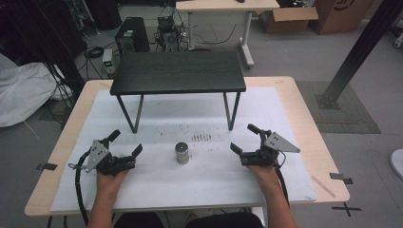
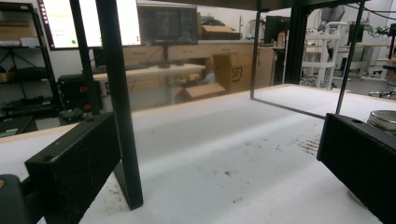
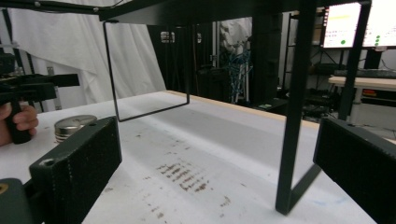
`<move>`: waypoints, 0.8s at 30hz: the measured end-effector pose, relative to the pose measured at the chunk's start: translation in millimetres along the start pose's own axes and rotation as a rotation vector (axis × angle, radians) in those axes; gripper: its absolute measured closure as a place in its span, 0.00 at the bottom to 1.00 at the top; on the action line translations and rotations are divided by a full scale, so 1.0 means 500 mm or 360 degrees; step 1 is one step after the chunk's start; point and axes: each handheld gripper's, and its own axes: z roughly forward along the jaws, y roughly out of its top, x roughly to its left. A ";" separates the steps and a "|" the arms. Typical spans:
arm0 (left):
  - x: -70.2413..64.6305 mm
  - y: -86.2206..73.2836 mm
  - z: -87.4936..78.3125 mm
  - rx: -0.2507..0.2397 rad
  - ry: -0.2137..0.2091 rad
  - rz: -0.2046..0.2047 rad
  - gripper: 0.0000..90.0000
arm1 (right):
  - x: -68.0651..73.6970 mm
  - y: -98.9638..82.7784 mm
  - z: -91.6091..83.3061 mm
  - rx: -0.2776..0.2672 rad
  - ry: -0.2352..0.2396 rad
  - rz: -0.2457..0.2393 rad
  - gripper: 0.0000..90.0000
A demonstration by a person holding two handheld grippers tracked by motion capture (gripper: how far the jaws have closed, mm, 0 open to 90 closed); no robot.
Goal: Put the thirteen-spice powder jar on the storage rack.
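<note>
**Both grippers wide, metal cylinder waiting between them**

From the high view, my left gripper (image 1: 127, 142) and my right gripper (image 1: 242, 137) rest on the white mat (image 1: 157, 190), each well to one side of the small metal cylinder (image 1: 182, 153), which stands upright in front of the black stand (image 1: 178, 71). I judge the step to be a reach for the cylinder: I should come in level, straddle it squarely, and close gently so it does not tip or roll.

In the left gripper view, my jaws stand wide apart, holding and touching nothing; the cylinder's top (image 2: 384, 119) peeks out behind my right-hand jaw, and a stand leg (image 2: 122, 116) rises near the other.

In the right gripper view, my jaws are likewise spread and empty. The cylinder (image 3: 74, 126) sits beyond one jaw, with my other hand (image 3: 18, 122) past it.
</note>
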 end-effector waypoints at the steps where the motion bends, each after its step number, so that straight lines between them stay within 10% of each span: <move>1: 0.000 0.000 0.000 0.0001 0.0000 -0.0002 0.00 | 0.002 0.005 0.002 0.0001 0.0009 -0.0005 0.01; 24: -0.001 0.000 0.000 0.0004 0.0001 0.0002 0.00 | 0.049 0.097 0.083 0.0087 0.0364 -0.0034 0.01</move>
